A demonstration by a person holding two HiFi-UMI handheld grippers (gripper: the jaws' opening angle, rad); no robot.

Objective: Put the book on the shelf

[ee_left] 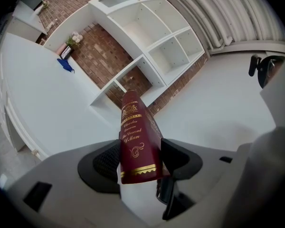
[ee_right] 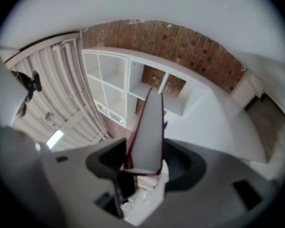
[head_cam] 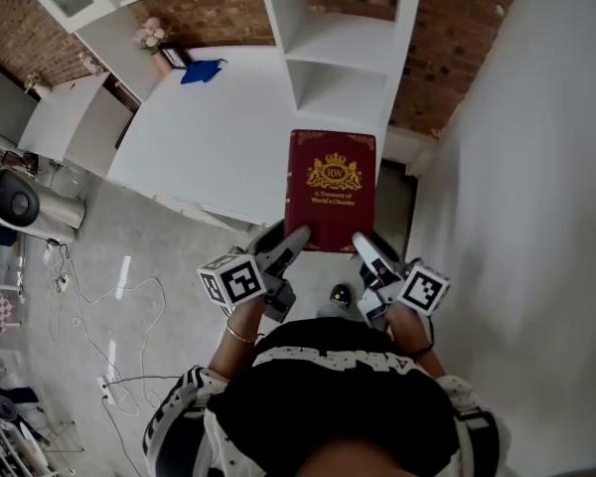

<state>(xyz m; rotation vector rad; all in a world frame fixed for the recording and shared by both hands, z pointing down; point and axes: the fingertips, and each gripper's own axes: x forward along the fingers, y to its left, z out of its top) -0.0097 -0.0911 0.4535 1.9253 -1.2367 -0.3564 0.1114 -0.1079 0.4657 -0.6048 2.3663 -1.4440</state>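
We hold the dark red book [head_cam: 330,189] in the air between both grippers, cover up and roughly level. Its near end hangs over the floor, and its far end reaches over the near edge of the white tabletop [head_cam: 219,137]. The left gripper [head_cam: 290,241] grips the near left corner. In the left gripper view its jaws are closed onto the gilt-lettered spine [ee_left: 137,141], one pad on each cover. The right gripper [head_cam: 366,246] takes the near right corner. In the right gripper view its jaws pinch the covers on either side of the pale page edge [ee_right: 147,132].

The white shelf unit [head_cam: 343,43] stands at the far right corner of the tabletop, straight ahead of the book. Its open compartments look empty, and the book has not yet entered any of them. A blue object [head_cam: 201,71] and a small pot of flowers [head_cam: 151,35] sit near the far left edge, well clear of the path.

We judge the pick-up done and the carry about half made. What remains is to move the book forward into a compartment, set it down there, and open both pairs of jaws.
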